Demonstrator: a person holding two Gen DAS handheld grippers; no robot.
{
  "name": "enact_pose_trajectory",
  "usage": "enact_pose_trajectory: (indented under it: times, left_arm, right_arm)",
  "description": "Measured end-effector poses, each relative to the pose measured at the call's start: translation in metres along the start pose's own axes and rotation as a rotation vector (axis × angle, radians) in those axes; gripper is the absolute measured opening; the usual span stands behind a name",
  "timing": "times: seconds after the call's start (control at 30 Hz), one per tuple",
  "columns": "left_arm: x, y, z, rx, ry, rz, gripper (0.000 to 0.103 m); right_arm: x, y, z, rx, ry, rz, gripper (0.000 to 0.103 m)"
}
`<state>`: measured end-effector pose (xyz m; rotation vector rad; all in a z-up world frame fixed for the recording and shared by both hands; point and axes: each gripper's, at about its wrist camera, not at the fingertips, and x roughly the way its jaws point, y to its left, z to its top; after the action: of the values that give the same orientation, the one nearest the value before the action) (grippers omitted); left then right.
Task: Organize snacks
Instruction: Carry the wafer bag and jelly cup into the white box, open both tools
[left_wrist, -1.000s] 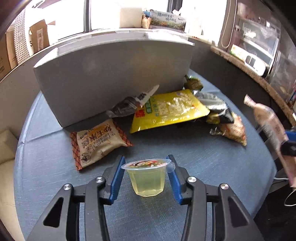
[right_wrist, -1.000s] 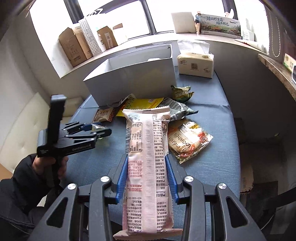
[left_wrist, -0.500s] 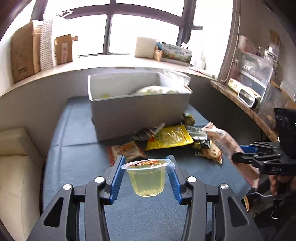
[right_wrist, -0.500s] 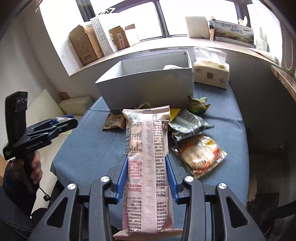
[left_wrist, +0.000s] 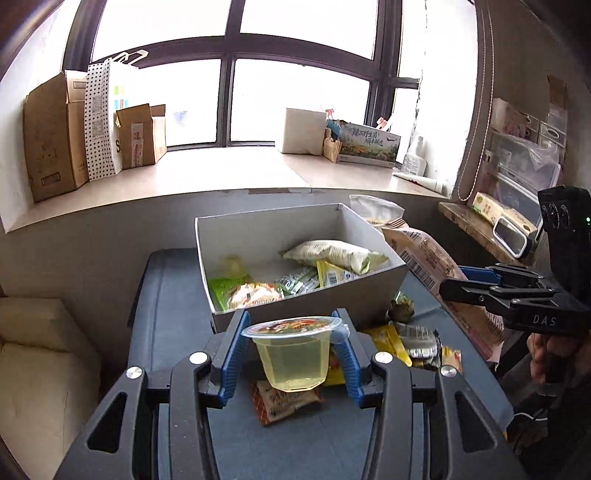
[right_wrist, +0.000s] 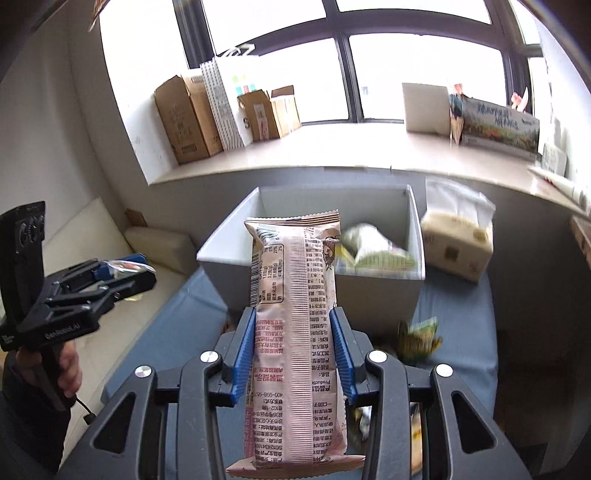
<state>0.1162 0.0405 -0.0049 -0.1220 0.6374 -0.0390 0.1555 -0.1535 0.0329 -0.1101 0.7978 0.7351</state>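
Left gripper (left_wrist: 291, 354) squeezes jelly cup (left_wrist: 293, 356) by rim, up in air over blue table (left_wrist: 173, 317); right gripper (right_wrist: 295, 354) squeezes long pink snack pack (right_wrist: 295, 332), up in air too; both near grey box (left_wrist: 314, 302) with snacks inside; more snack bags (left_wrist: 417, 339) lie on table beside box.

The jelly cup (left_wrist: 293, 356) is clear, glossy plastic with a printed foil lid; the pink snack packet (right_wrist: 295, 332) is smooth printed film with crimped, ribbed ends; the gripper pads (left_wrist: 232, 363) are ridged blue plastic on matt black plastic arms with shiny metal screws. The grey box (left_wrist: 317, 302) looks like matt, smooth card; below it the table (left_wrist: 173, 332) wears a finely woven blue cloth; behind the box, the cartons (left_wrist: 51, 136) are dull brown corrugated cardboard.
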Motion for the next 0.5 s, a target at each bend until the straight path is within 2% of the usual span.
enact_pose_trajectory:
  times: [0.17,0.3,0.5]
  left_arm:
    - [0.034,0.009,0.045,-0.009,-0.016,0.003,0.050]
    - [0.071,0.020,0.070,-0.048,0.010,-0.008,0.050]
    - [0.130,0.034,0.081,-0.057,0.098,0.040,0.050]
  right_arm:
    - [0.009,0.000,0.044,0.017,-0.045,-0.003,0.043]
    - [0.028,-0.001,0.077,0.032,-0.046,-0.007,0.043]
    - [0.086,-0.010,0.105,0.025,0.040,-0.037,0.043]
